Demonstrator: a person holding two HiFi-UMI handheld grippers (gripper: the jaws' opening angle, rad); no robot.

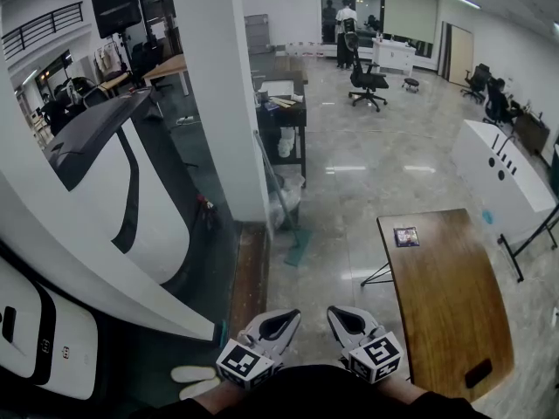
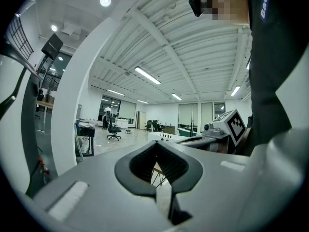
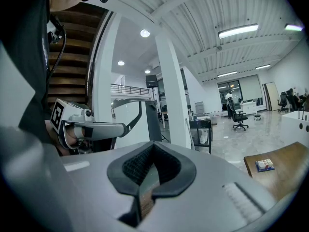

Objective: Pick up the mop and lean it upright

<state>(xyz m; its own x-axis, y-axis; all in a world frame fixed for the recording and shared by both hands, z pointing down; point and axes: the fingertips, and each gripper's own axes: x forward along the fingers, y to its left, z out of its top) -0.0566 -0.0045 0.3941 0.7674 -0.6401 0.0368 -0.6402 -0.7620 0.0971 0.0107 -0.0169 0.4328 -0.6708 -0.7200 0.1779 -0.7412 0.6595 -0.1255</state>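
The mop [image 1: 278, 195] stands tilted beside the white pillar [image 1: 223, 94], its thin handle slanting up to the left. Its teal head [image 1: 298, 248] rests on the glossy floor. In the right gripper view the mop handle [image 3: 188, 127] shows as a thin line next to the pillar. My left gripper [image 1: 278, 325] and right gripper [image 1: 348, 320] hover side by side at the bottom of the head view, close to my body and well short of the mop. The left gripper [image 2: 157, 145] is shut with nothing between its jaws. So is the right gripper [image 3: 153, 146].
A wooden table [image 1: 450, 308] with a small card [image 1: 406, 236] on it stands to my right. A large white and black machine [image 1: 96, 199] fills the left. Behind the mop is a black cart [image 1: 286, 116]. Farther off are an office chair [image 1: 368, 80], a white counter [image 1: 502, 177] and people [image 1: 347, 26].
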